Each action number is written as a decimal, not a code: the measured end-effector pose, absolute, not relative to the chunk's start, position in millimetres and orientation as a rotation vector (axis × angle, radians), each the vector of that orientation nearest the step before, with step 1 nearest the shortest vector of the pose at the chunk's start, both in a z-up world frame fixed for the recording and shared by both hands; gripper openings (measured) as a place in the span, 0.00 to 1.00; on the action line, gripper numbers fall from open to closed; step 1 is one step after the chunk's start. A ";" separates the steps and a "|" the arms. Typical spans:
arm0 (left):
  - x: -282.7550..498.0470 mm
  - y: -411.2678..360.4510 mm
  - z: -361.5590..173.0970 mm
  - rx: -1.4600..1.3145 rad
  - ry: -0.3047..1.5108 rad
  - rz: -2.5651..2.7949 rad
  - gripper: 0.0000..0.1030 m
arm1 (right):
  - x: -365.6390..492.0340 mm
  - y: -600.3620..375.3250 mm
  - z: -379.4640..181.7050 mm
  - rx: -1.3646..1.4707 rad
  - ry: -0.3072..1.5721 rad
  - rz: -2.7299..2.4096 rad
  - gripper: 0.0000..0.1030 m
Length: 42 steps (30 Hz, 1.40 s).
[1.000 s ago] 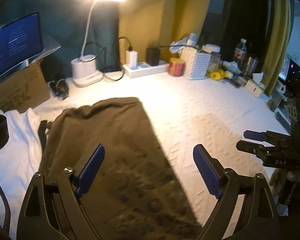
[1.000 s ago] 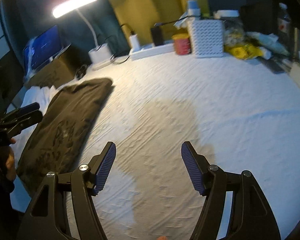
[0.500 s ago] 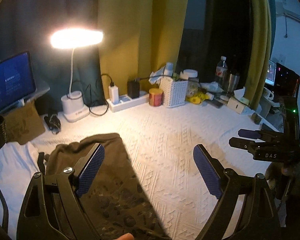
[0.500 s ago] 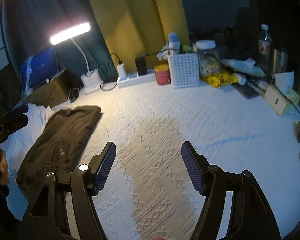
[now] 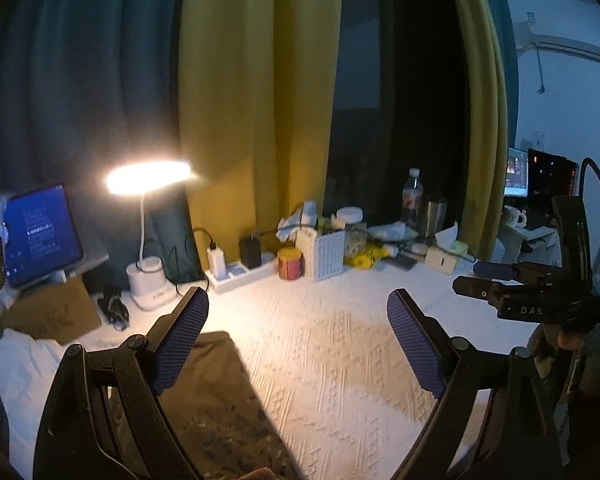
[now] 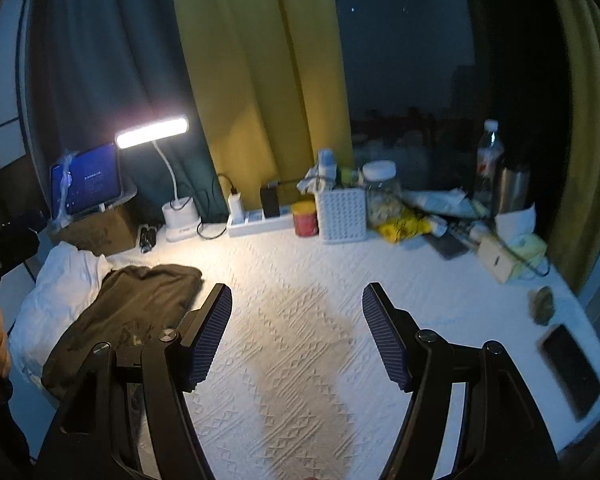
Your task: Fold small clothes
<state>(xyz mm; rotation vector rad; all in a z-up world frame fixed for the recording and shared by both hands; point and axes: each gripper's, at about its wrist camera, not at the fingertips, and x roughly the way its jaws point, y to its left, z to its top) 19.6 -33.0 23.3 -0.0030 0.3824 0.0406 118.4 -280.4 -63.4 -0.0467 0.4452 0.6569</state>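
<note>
Left wrist view: left gripper (image 5: 298,340) spread wide, nothing between its blue pads, hovering over the white textured cloth (image 5: 340,344). Folded olive garment (image 5: 216,396) low in the frame, under and just behind the left-hand finger, running from lower centre up toward the middle. Right wrist view: right gripper (image 6: 296,336) likewise wide apart and empty, aimed at bare cloth; same olive garment (image 6: 128,312) at left of centre, long axis slanting from lower left up to upper right, resting partly on a white garment (image 6: 60,280) at the left edge. Judged nearer: the left gripper, almost above it; the right well apart, needing a reach leftward.
</note>
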 end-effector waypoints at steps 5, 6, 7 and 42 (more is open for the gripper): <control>2.5 -38.2 33.3 0.016 0.311 0.063 1.00 | 100.1 -288.6 -46.7 -0.042 0.386 0.637 0.69; -0.2 -39.5 34.7 0.025 0.305 0.065 1.00 | 94.7 -289.5 -42.9 -0.045 0.369 0.631 0.69; -3.9 -40.6 36.7 0.034 0.301 0.061 1.00 | 90.9 -290.2 -40.1 -0.047 0.357 0.628 0.69; -69.9 -21.3 55.3 -0.005 0.092 0.201 1.00 | 14.2 -295.2 10.6 -0.070 0.101 0.533 0.72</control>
